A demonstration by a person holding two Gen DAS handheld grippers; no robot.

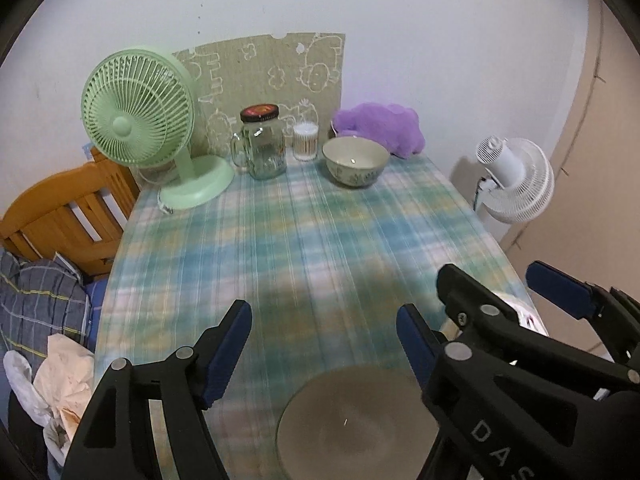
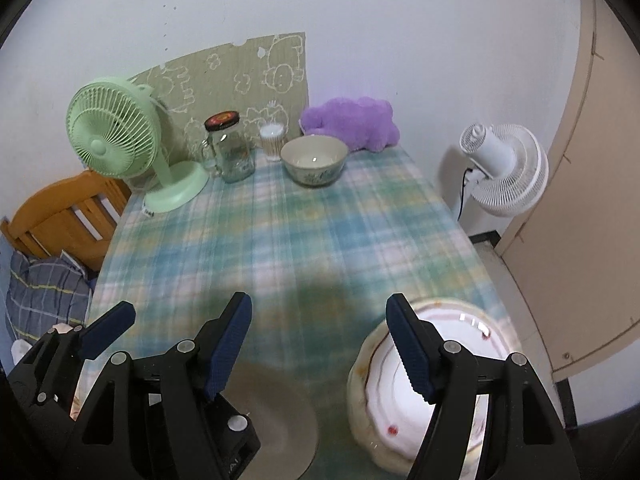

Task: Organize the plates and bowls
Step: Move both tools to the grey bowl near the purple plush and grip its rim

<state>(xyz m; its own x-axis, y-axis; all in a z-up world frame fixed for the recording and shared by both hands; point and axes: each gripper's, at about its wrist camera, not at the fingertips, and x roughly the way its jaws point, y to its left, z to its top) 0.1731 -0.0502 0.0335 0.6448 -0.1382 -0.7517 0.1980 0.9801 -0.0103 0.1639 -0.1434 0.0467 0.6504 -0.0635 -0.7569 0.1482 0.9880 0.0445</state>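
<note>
plates and bowl on the checked bench, both grippers empty above them

a tan plate (image 1: 360,420) lies at the near edge under the left gripper (image 1: 324,344), whose jaws stand wide with nothing between them. just beside it, a white plate (image 2: 440,380) sits below the right gripper (image 2: 319,332), also wide and empty. a patterned bowl (image 1: 355,162) stands well apart at the far end, near a glass jar (image 1: 264,146), green fan (image 1: 138,124) and purple plush toy (image 1: 380,126).

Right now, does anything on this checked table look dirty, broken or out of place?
Yes. The white plate at the near right edge carries reddish specks and brownish smears along its rim, so it looks used. The purple plush toy lying behind the cream patterned bowl seems odd among dishes.
</note>
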